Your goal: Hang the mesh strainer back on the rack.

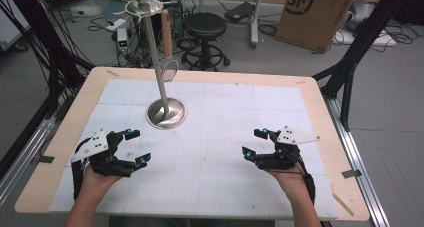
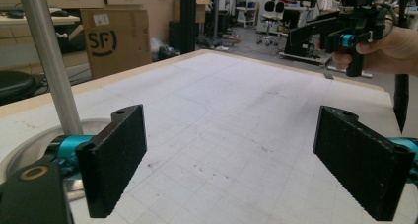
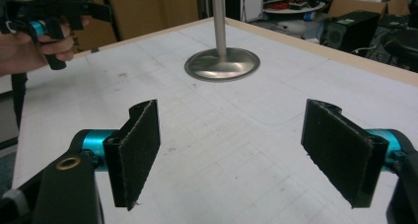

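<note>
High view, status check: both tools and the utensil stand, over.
Left tool open, empty. Right tool open, empty. Utensil stand upright at table's far left, a strainer hanging from it, untouched. White mat between tools bare.

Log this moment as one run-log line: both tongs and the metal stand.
left tongs: open, empty | right tongs: open, empty | metal stand: upright on table, untouched, utensil hanging
</note>
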A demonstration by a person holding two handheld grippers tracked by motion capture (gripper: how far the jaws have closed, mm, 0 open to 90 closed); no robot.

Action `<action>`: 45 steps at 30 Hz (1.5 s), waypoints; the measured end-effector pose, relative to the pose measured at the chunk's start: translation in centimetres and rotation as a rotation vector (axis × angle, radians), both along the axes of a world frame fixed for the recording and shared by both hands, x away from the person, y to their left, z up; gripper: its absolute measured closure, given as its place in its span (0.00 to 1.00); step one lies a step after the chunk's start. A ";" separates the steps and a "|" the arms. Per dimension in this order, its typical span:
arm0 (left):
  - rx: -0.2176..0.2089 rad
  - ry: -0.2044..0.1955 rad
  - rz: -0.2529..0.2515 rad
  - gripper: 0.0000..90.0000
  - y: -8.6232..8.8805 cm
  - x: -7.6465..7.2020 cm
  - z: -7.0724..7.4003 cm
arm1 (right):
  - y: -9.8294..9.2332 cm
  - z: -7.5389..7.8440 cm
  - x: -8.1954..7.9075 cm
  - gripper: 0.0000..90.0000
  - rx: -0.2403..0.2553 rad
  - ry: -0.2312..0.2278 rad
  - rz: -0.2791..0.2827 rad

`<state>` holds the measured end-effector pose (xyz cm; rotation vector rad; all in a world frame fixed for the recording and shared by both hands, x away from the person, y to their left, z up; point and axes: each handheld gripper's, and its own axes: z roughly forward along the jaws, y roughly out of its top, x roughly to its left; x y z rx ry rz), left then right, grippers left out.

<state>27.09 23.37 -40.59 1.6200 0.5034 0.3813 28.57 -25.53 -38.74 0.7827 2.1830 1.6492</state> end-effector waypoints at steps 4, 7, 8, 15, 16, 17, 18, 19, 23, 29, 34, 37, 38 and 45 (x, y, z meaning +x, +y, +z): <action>-0.004 0.003 0.004 0.15 0.0 0.1 0.0 | -0.2 -0.5 0.0 0.23 0.007 0.013 -0.006; -0.008 0.004 0.006 0.15 0.0 0.1 0.0 | -0.3 -0.9 0.0 0.22 0.018 0.027 -0.013; -0.009 0.006 0.007 0.15 0.1 0.1 0.0 | -0.3 -1.0 0.0 0.22 0.021 0.032 -0.008; -0.006 0.008 0.007 0.15 0.0 0.1 -0.1 | -0.5 -1.7 0.0 0.20 0.018 0.067 0.003; -0.009 0.008 0.010 0.15 0.0 0.1 -0.1 | -0.5 -1.8 0.0 0.20 0.016 0.066 -0.001; -0.008 0.006 0.010 0.15 0.0 0.1 -0.1 | -0.6 -1.8 0.0 0.20 0.019 0.067 -0.001; -0.007 0.006 0.008 0.15 0.1 0.1 -0.1 | -0.6 -1.7 0.0 0.20 0.021 0.065 -0.002; -0.007 0.007 0.007 0.15 0.1 0.1 -0.1 | -0.6 -1.7 0.0 0.20 0.022 0.060 -0.004; -0.003 0.006 0.004 0.15 0.2 0.0 -0.1 | -0.6 -1.7 0.0 0.20 0.018 0.064 -0.006; -0.006 0.003 -0.001 0.15 0.2 -0.1 0.0 | -0.3 -1.7 -0.1 0.20 0.014 0.060 -0.001; -0.010 0.004 0.004 0.15 0.3 -0.2 0.0 | -0.1 -1.7 -0.1 0.20 0.004 0.065 0.003; -0.007 0.005 0.004 0.15 0.3 -0.1 0.0 | -0.1 -1.8 0.0 0.20 0.004 0.064 0.003; -0.006 0.006 0.002 0.15 0.2 -0.1 0.0 | -0.1 -1.8 0.0 0.20 0.006 0.065 0.003; -0.003 0.008 0.002 0.15 0.2 -0.1 -0.1 | 0.0 -1.9 0.0 0.20 0.002 0.070 0.008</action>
